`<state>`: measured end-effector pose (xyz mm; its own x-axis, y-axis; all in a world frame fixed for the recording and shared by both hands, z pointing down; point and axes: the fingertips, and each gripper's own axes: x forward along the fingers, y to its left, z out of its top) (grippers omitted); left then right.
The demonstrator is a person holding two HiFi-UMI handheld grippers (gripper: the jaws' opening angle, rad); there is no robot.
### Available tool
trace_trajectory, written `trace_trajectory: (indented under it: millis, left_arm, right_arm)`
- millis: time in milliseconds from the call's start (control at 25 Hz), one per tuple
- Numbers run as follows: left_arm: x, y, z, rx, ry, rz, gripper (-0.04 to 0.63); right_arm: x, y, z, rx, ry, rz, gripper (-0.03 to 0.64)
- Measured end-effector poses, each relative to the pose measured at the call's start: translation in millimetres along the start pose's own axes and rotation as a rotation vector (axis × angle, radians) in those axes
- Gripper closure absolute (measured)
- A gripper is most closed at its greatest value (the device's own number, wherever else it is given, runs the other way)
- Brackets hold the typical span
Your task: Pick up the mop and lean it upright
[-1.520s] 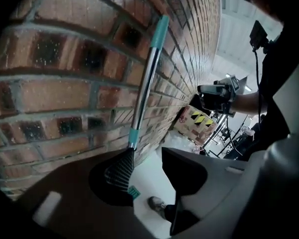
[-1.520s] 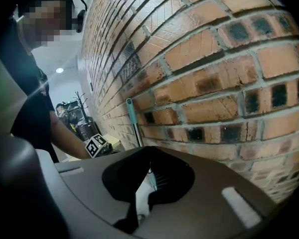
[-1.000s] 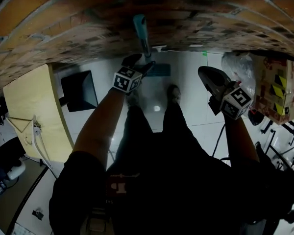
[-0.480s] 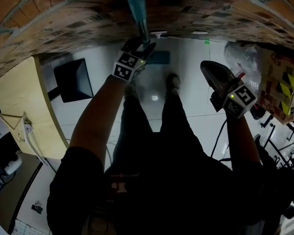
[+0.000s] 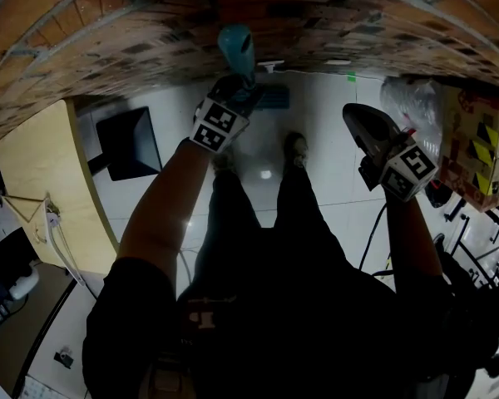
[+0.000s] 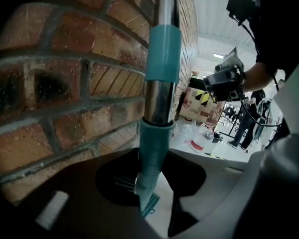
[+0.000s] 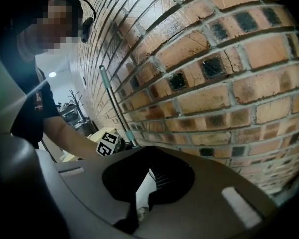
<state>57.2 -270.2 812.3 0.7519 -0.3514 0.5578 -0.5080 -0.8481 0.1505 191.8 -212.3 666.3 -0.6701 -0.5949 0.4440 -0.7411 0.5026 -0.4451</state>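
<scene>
A second ago the left tool (image 5: 238,88) stood wide open beside the mop (image 6: 159,98), a chrome pole with teal plastic sleeves. Now its jaws are closing on that pole, which stands between them and looks pinched. The pole rises nearly upright just beside the red brick wall (image 6: 65,83), its foot near the wall's base on the white floor (image 5: 324,148). The right tool (image 7: 138,205) hangs shut and empty, well apart from the pole. With the grip made, what probably remains is settling the pole against the bricks.
</scene>
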Motion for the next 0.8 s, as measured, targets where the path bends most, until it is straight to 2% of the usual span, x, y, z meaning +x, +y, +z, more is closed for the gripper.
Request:
trace_trajectory:
  millis: [200,480,800]
  left_arm:
    - [-20.7,-14.2,24.0,0.079,0.004,-0.026,0.471]
    - [-66.6,-21.2,91.0,0.057,-0.049,-0.003,0.471]
    - [-128.4,-53.6,175.0,0.074,-0.081,-0.042,0.471]
  right_arm:
    - [-6.2,12.7,24.8,-0.035,-0.025,0.008,0.601]
    - [-29.0,28.8,76.2,-0.099,-0.085,-0.002,0.601]
    - [-62.4,71.1,150.1,-0.207,-0.145,0.023,0.601]
